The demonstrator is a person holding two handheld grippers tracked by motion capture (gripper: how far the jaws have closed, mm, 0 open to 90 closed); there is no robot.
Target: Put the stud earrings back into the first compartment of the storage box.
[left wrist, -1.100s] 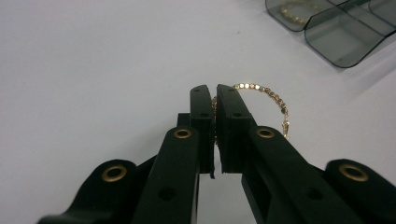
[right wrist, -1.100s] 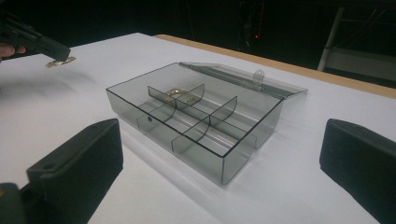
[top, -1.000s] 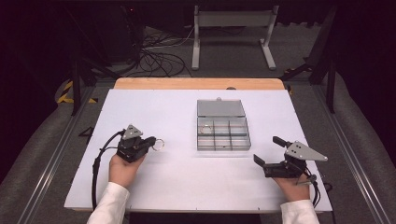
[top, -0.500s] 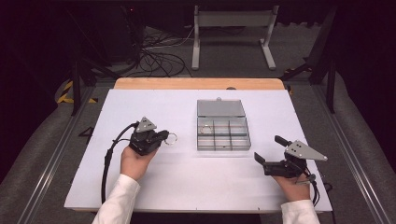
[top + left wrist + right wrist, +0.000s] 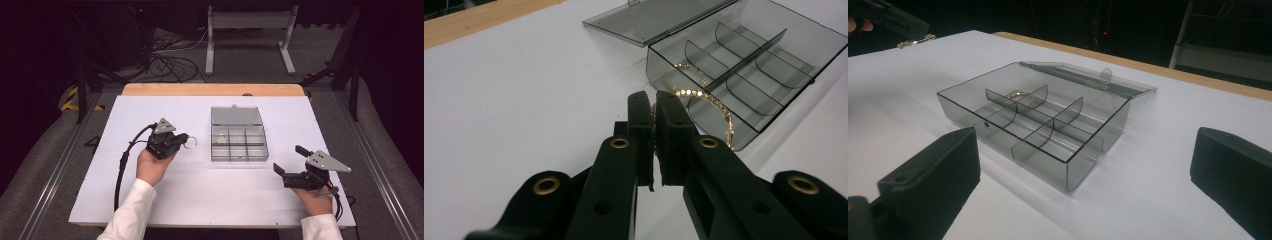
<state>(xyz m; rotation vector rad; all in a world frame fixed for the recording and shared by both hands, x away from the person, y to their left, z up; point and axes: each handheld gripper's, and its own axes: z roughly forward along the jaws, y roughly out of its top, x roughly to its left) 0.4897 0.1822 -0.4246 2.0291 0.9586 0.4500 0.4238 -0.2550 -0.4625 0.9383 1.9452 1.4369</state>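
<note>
A clear grey compartment box (image 5: 239, 149) stands mid-table with its lid (image 5: 236, 116) laid flat open behind it. One gold bracelet (image 5: 220, 136) lies in a rear left compartment, seen also in the left gripper view (image 5: 689, 68) and the right gripper view (image 5: 1015, 94). My left gripper (image 5: 182, 140) is shut on a second gold bracelet (image 5: 190, 143), held just left of the box. That bracelet (image 5: 704, 100) loops out from the closed jaws of the left gripper (image 5: 654, 102). My right gripper (image 5: 289, 160) stands open at the box's near right, and its jaws frame the box (image 5: 1038, 125).
The white table top (image 5: 150, 110) has a wooden strip (image 5: 210, 89) along its far edge. A black cable (image 5: 122, 165) trails from the left gripper toward the person. In the right gripper view the left gripper (image 5: 895, 20) shows at the upper left.
My left gripper has moved right toward the box with the bracelet in it. The right gripper has stayed where it was, open.
</note>
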